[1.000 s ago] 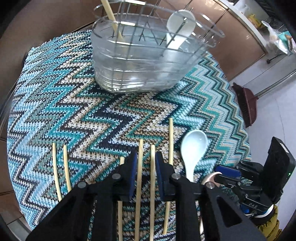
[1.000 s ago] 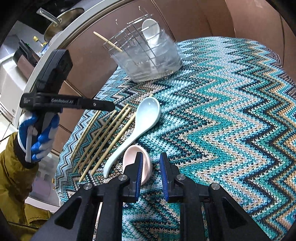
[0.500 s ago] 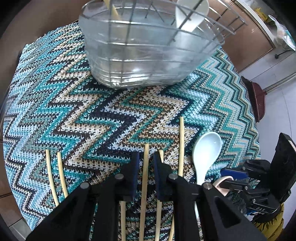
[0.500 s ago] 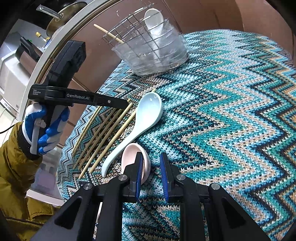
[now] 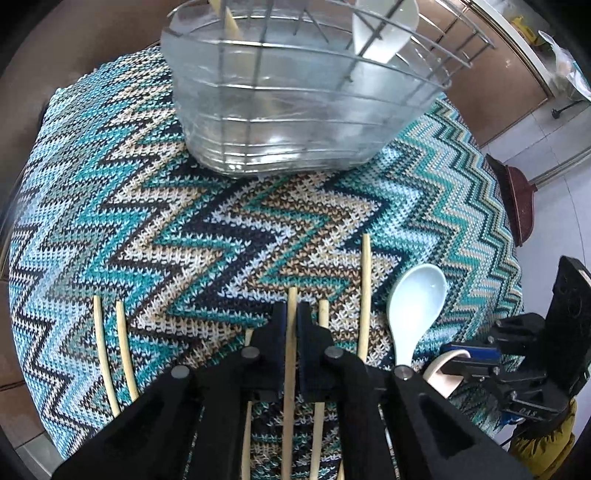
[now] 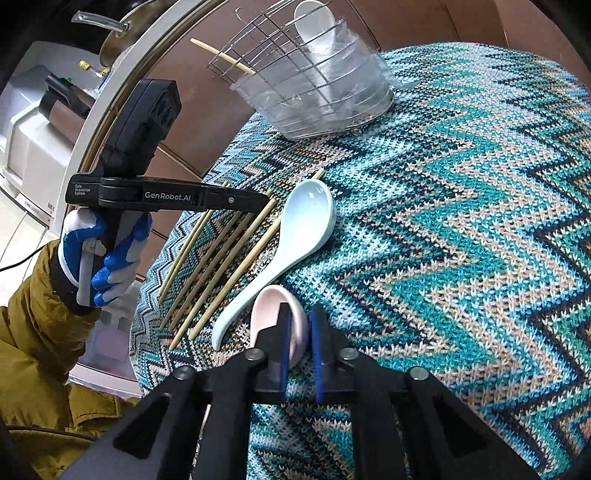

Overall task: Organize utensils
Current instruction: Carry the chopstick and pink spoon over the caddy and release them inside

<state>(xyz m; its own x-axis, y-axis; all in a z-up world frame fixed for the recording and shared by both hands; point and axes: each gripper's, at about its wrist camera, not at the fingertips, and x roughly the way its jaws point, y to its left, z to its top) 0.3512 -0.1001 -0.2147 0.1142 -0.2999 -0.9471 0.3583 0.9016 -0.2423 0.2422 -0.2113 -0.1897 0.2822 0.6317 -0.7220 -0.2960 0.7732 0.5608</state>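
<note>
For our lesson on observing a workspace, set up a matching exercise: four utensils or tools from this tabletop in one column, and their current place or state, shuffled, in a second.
Column 1
1. left gripper
2. right gripper
3. light blue spoon
4. white spoon

Column 2
A. standing in the wire utensil basket
B. shut on a chopstick
C. lying free on the zigzag cloth
D. shut on the rim of a pink spoon

Pairs: 1-B, 2-D, 3-C, 4-A
</note>
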